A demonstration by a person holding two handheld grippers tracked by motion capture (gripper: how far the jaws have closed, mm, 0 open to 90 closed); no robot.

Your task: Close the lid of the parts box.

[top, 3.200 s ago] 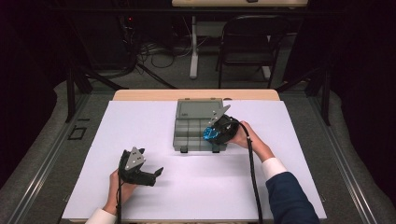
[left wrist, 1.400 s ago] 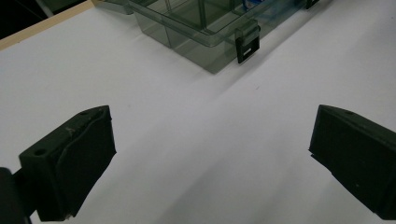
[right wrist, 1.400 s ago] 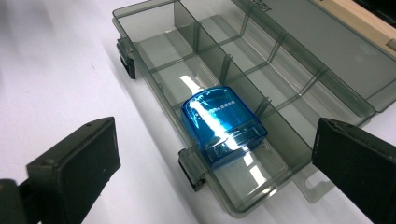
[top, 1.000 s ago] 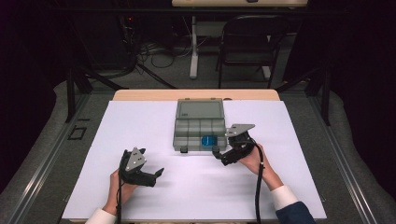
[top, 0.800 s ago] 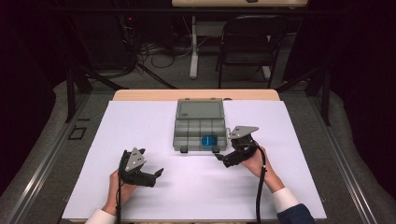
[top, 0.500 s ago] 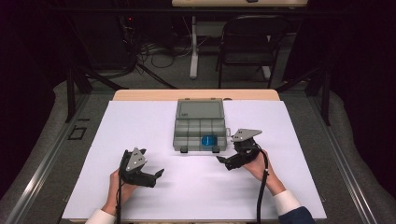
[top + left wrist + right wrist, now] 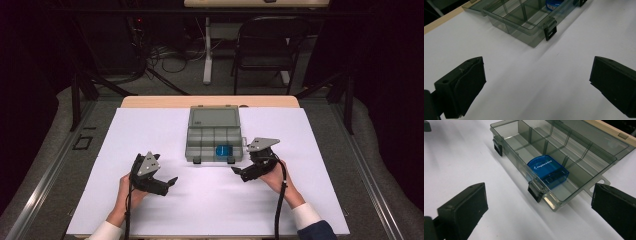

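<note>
We have the smoky grey compartment box (image 7: 213, 134) lying open in the middle of the white table cover (image 7: 150, 125), its lid (image 7: 215, 116) folded flat away from us. The blue case (image 7: 548, 170) sits in a near-row compartment toward the right end, just behind the right front latch (image 7: 535, 191). Our right gripper (image 7: 241, 173) hovers just off the box's near right corner with its jaws spread wide and nothing between them. Our left gripper (image 7: 169, 183) rests well apart to the left, jaws likewise spread and empty.

With the case placed, we judge the step in hand to be closing the box. To do that well we should first check that the case lies flat; from the right gripper view it seems slightly tilted against a divider, though the tinted plastic makes this hard to tell. If it rides high, we nudge it down before swinging the lid. Then we steady the near wall with the left gripper, bring the lid over evenly with the right, and press each latch (image 7: 550, 30) home in turn.
</note>
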